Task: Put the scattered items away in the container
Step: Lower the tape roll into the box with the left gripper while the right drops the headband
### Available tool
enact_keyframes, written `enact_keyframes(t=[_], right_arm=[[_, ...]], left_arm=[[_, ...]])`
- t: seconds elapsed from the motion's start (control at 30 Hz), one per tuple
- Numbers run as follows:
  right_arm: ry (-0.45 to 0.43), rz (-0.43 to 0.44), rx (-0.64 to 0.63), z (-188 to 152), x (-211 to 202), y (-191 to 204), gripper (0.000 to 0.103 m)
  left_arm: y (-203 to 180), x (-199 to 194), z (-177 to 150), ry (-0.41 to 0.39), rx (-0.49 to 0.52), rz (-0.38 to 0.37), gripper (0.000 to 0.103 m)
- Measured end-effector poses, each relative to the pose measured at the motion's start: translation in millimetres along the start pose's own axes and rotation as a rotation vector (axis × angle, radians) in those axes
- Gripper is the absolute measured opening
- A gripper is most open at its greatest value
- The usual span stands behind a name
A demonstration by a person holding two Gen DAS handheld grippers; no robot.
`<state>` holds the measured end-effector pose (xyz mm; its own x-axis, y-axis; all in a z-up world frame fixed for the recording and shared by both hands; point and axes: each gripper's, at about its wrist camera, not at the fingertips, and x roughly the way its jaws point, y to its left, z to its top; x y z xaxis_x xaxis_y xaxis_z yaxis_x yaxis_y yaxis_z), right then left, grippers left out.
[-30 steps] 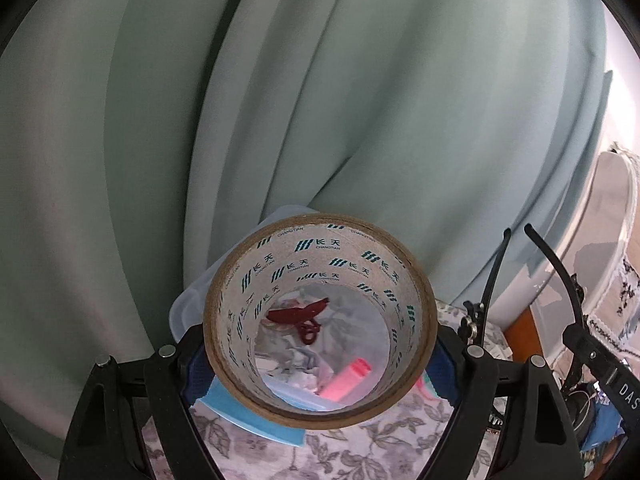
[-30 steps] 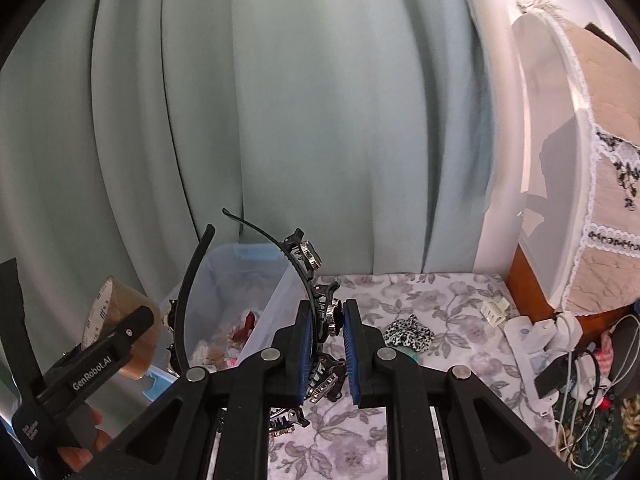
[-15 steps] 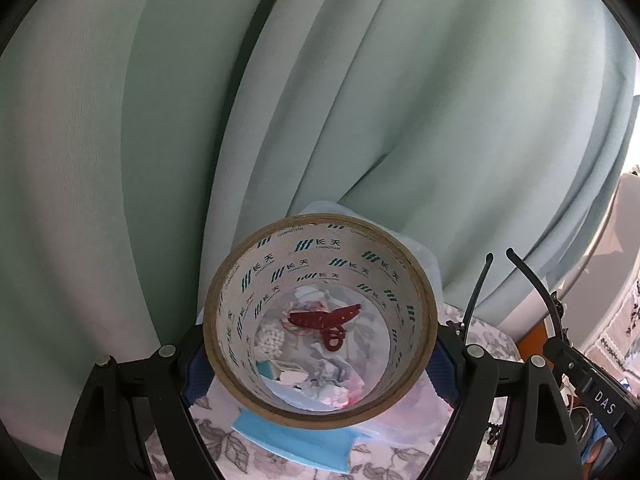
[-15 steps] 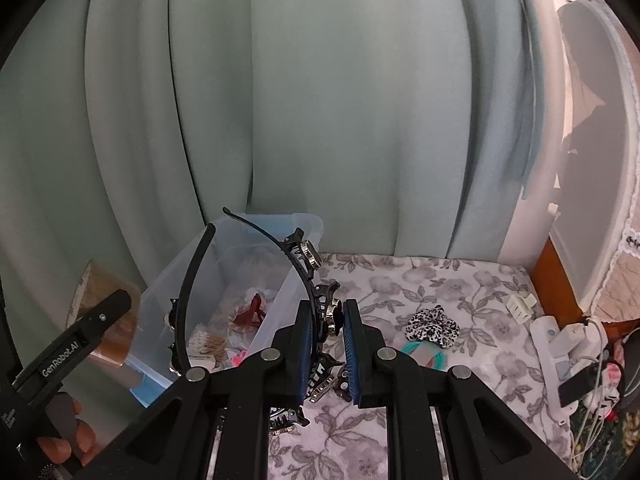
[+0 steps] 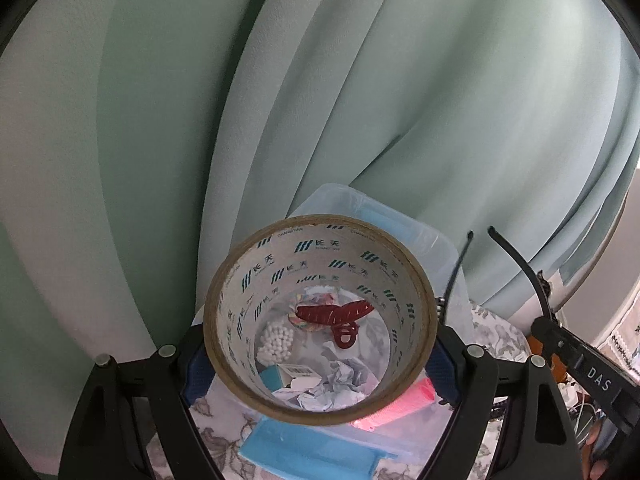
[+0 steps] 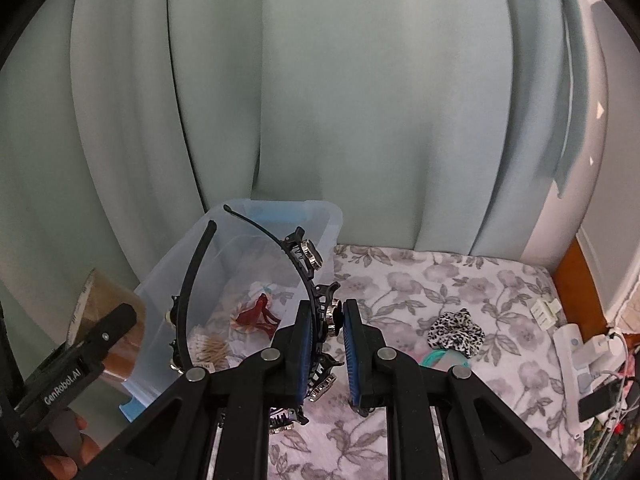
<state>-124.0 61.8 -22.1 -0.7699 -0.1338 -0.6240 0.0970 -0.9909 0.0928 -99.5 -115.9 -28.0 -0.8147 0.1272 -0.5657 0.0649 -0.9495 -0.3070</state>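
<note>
Both grippers carry loads over the clear bin (image 6: 328,216): left gripper (image 5: 320,354), spread wide, clamps a tape roll (image 5: 320,320); right gripper (image 6: 326,344), nearly closed, pinches a studded headband (image 6: 308,280). Each load hangs above the bin's opening, probably ready for dropping inside.

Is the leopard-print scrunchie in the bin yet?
No, the scrunchie lies on the floral cloth, well to the right of the clear bin.

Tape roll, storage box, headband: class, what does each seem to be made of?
Tape roll: brown plastic film over a printed cardboard core, glossy edge. Storage box: clear plastic, contents show through its walls. Headband: black, probably plastic, with shiny metallic-looking studs.
</note>
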Motion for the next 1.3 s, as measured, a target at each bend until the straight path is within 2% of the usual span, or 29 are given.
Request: enact_keyframes(t=[0.4, 0.87, 0.9, 0.97, 1.07, 1.17, 1.23, 1.3], right_arm=[[0.039, 0.012, -0.026, 0.8, 21.8, 4.3, 0.017], [0.053, 0.063, -0.084, 11.1, 32.7, 30.2, 0.02], [0.053, 0.064, -0.089, 10.9, 32.0, 31.8, 0.02], [0.047, 0.067, -0.099, 10.8, 29.8, 34.5, 0.02], [0.043, 0.067, -0.106, 11.4, 26.4, 36.0, 0.02], [0.043, 0.066, -0.1, 11.1, 23.7, 34.0, 0.026], [0.041, 0.063, -0.094, 10.7, 20.5, 32.4, 0.036], [0.034, 0.063, -0.087, 10.1, 15.8, 30.9, 0.039]], left_arm=[[-16.6, 16.4, -1.1, 0.014, -0.004, -0.012, 0.087], [-43.8, 24.9, -2.1, 0.02, 0.007, -0.011, 0.087], [-36.0, 19.9, -0.3, 0.021, 0.007, -0.012, 0.087], [3.5, 1.1, 11.7, 0.02, 0.005, -0.01, 0.087], [-0.3, -0.3, 11.9, 0.023, 0.006, -0.01, 0.087], [-3.9, -2.4, 11.8, 0.025, 0.008, -0.01, 0.087], [-7.1, -3.7, 12.0, 0.032, 0.012, -0.007, 0.087], [-9.7, -6.0, 12.2, 0.033, 0.01, -0.007, 0.087]])
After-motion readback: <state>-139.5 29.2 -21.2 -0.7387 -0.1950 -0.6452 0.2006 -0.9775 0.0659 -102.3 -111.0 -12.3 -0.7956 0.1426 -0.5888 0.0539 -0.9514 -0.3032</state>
